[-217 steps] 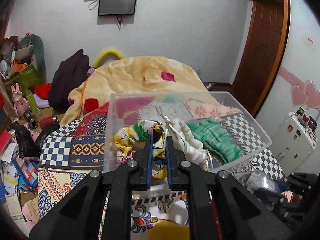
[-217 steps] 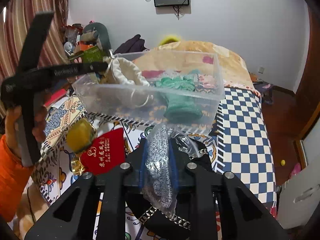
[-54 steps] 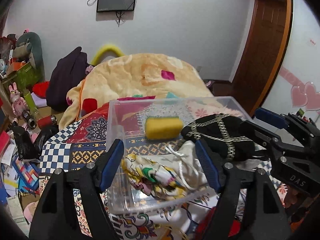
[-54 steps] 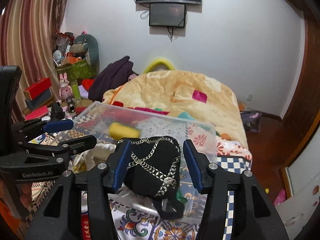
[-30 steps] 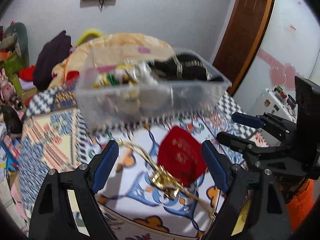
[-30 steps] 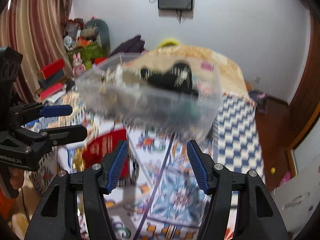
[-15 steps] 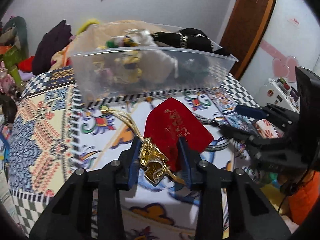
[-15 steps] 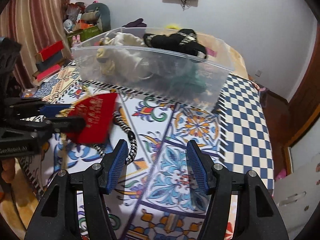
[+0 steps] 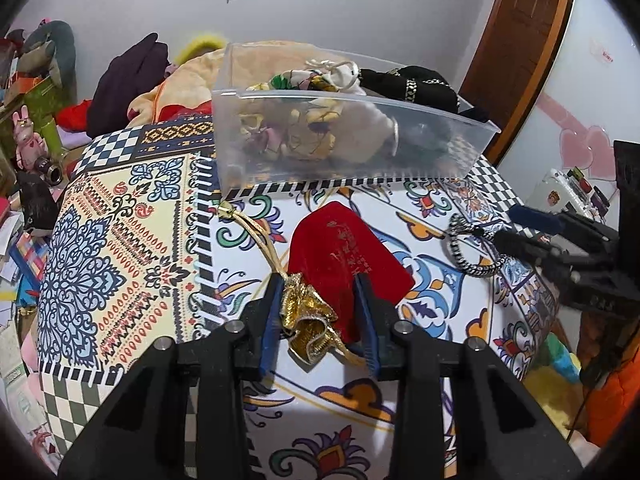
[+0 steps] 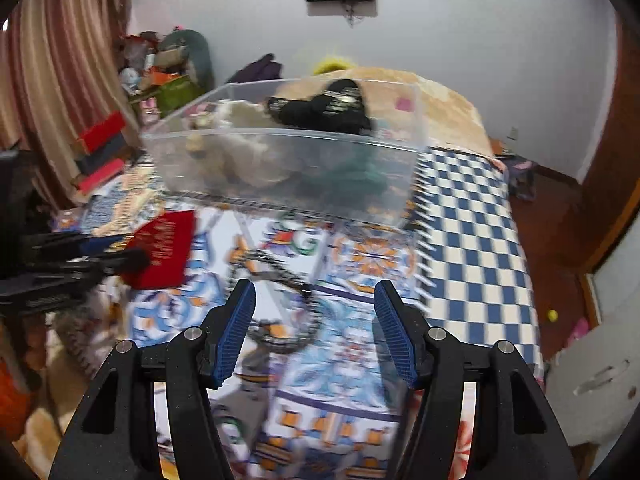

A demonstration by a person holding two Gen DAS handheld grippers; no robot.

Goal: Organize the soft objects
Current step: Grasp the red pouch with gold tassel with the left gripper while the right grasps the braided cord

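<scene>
A red drawstring pouch [image 9: 344, 256] with a gold ruffled neck [image 9: 306, 314] lies on the patterned bedcover. My left gripper [image 9: 318, 306] has its fingers on both sides of the gold neck, closing on it. The pouch also shows in the right wrist view [image 10: 164, 248]. A black-and-white cord loop [image 9: 474, 250] lies to the right; it shows blurred just ahead of my open right gripper [image 10: 314, 322] as the cord loop [image 10: 286, 304]. The clear plastic bin [image 9: 352, 136] behind holds a floral cloth, a white pouch and a black chained bag [image 9: 412, 84].
The bin [image 10: 288, 168] sits at the back of the bedcover with an orange blanket [image 9: 188, 76] behind it. Cluttered shelves and toys [image 9: 28, 120] stand at the left. A wooden door [image 9: 516, 36] is at the right. A blue-checked cover edge [image 10: 476, 240] lies on the right.
My left gripper has closed further around the pouch's gold neck. My right gripper has dropped lower toward the cord loop and stays open; its view is blurred by motion.
</scene>
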